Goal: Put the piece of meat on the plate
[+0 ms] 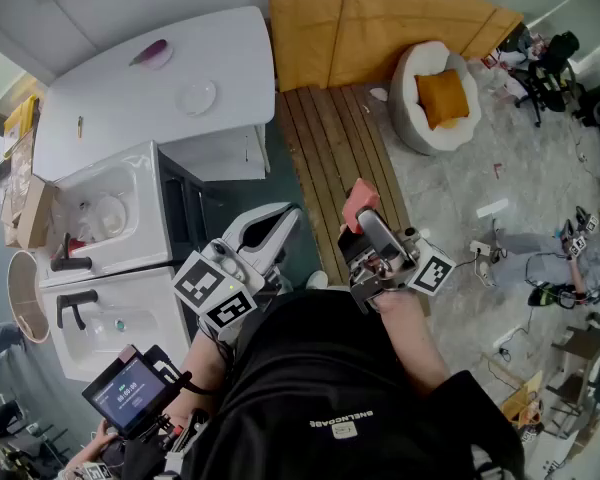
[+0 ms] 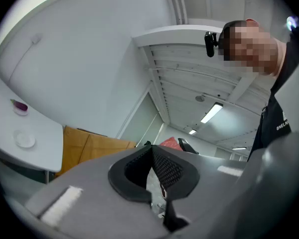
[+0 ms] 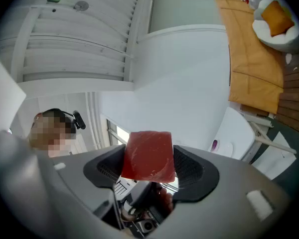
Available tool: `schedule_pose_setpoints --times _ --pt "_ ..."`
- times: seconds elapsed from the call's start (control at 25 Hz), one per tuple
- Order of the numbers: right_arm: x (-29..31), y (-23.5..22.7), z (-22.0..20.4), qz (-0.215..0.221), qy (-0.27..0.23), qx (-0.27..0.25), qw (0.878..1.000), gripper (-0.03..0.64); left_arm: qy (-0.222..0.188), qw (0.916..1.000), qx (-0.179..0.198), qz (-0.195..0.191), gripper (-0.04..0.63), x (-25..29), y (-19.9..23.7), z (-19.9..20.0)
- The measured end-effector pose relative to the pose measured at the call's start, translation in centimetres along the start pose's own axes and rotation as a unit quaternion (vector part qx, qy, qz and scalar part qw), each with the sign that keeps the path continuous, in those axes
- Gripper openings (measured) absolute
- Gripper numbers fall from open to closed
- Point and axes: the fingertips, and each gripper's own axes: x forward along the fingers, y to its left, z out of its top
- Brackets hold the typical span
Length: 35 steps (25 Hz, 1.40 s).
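ahead, plate [image 1: 196, 96] on white table [image 1: 120, 93], purple vegetable [image 1: 150, 53] near, sink [image 1: 140, 193] beside

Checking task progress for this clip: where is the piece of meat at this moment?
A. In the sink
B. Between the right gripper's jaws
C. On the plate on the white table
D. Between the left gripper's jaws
B: the red piece of meat sits clamped in the right gripper, while the plate on the white table is bare and the left gripper has its jaws together on nothing.

Two grippers [image 1: 268, 226] [image 1: 366, 224], one meat piece [image 3: 148, 156], seemingly one plate [image 1: 196, 96]
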Motion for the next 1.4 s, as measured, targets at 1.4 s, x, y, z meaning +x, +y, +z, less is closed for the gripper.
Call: schedule_pose_setpoints --times 1.4 --pt "9.1 -5.4 -6.6 -0.046 0.017 0.000 0.999 0.299 -0.008 0.9991 -0.040 0.014 0.017 -7.0 10.6 1.7"
